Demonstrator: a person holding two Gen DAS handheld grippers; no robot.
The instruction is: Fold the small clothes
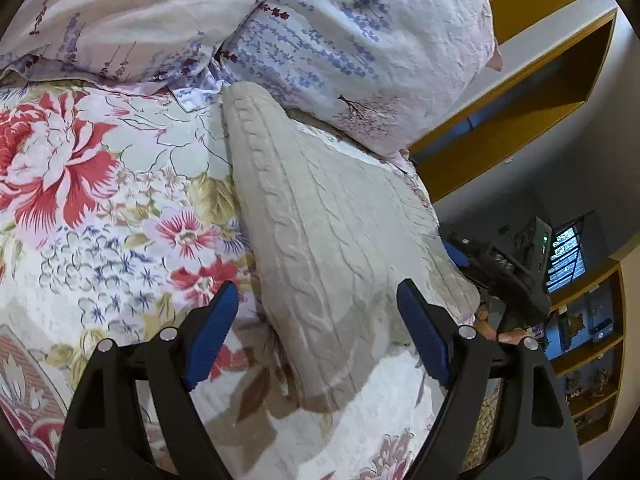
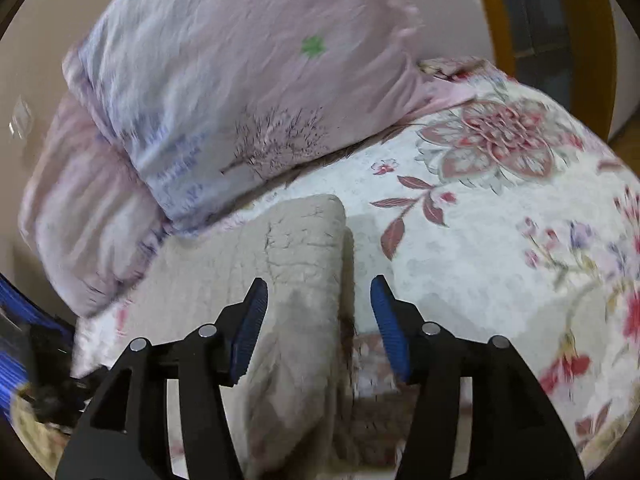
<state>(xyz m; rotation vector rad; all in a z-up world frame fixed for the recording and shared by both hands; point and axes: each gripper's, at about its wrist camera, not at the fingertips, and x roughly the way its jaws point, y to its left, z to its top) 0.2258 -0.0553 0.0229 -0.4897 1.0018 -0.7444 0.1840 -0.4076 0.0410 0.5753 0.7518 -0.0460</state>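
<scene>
Folding of a small garment on a bed, judged to be mid-fold. Jaws of the left gripper (image 1: 317, 290) kept spread wide, clamped on nothing. Directly ahead of and between those jaws, a cable-knit sweater (image 1: 320, 208), laid as a long folded strip on the floral bedsheet (image 1: 100, 200), stretched away toward the pillow (image 1: 360, 40) beyond the jaw tips, with the near corner tucked below and between the pads. Jaws of the right gripper (image 2: 319, 282) kept partly apart, pressing on nothing. Between them, the doubled edge of the sweater, closer to the left-hand pad than to the right-hand one, with bare sheet under the right-hand pad.

Advised for the step in hand, as a judgement only:
- Gripped at a free corner just ahead of the jaw tips.
- Pinched through both layers rather than the top one alone.
- Lifted only enough to clear the sheet and carried over with both ends level.
- Laid edge to edge, so as to avoid a skewed fold.
- Patted flat afterwards, against likely spring-back of the thick knit.

Shown only in the left wrist view: the whole length of the strip, the cable pattern in sharp detail, the body of the other gripper to the right of the jaws with fingers (image 1: 486, 322) beneath it, and wooden shelves (image 1: 520, 92) further right. Shown only in the right wrist view: the raised thickness at the fold's far end, somewhat blurred, plus open sheet to the right of the jaws.
</scene>
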